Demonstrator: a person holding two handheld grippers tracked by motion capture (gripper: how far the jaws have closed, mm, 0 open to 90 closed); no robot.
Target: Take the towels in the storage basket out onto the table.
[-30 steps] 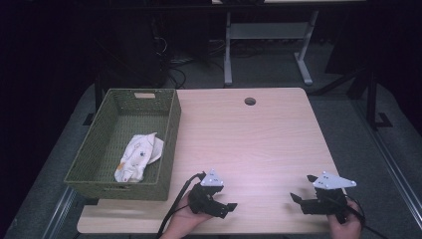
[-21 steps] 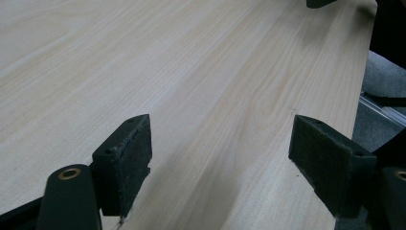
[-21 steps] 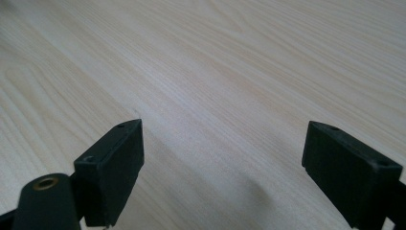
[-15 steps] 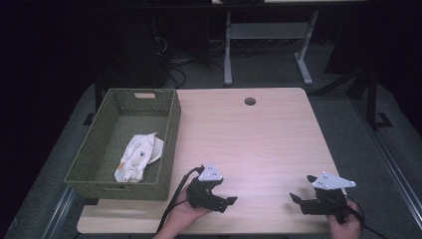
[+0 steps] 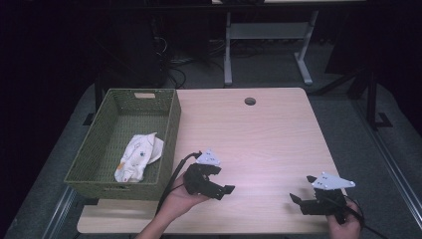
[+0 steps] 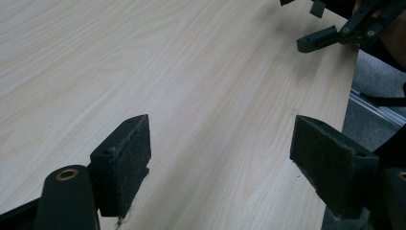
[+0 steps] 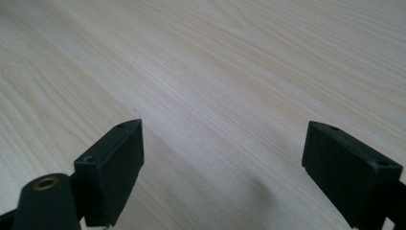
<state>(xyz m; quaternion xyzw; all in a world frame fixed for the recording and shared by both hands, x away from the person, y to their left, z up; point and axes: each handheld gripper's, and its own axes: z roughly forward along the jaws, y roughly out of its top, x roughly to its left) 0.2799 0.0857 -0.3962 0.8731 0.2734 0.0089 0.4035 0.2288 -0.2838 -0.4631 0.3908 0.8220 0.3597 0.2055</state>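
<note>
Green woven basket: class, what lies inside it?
Inside the basket lies a crumpled white cloth with small coloured marks, near its front end. Whatever is beneath the cloth is covered; the rest of the floor looks bare.

Left claw [image 5: 219,183] gaping, right claw [image 5: 300,190] likewise — both low (hands at near edge), well apart
</note>
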